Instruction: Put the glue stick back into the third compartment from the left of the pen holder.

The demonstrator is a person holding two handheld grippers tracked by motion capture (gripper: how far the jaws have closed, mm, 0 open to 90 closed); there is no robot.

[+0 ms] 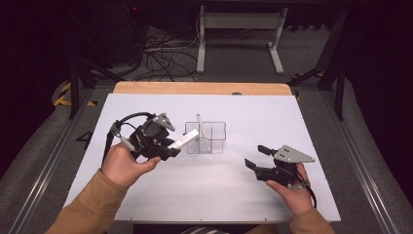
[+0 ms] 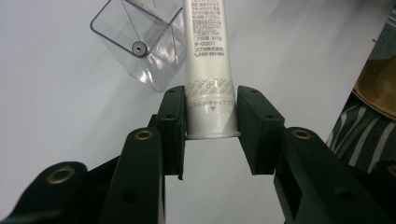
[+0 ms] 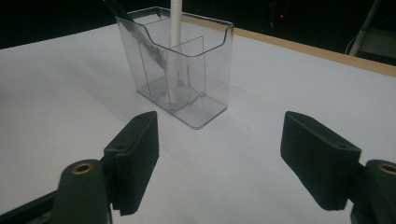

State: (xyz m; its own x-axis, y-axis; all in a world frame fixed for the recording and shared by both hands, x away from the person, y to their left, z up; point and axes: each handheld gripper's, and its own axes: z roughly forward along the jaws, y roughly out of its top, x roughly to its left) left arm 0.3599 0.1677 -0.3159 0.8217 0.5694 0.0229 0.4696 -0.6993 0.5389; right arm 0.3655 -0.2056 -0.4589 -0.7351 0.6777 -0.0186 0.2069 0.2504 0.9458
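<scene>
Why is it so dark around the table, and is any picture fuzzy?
High view: the white table is brightly lit while the floor and room around it sink into shadow. Left gripper view: the print on the white tube reads sharp, but the jaws nearest the camera look soft. Right gripper view: the clear holder shows faint glare on its walls, with a dark background.

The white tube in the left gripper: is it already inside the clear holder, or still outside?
Outside. The white tube, clamped between the left gripper's fingers, reaches toward the clear holder.
</scene>
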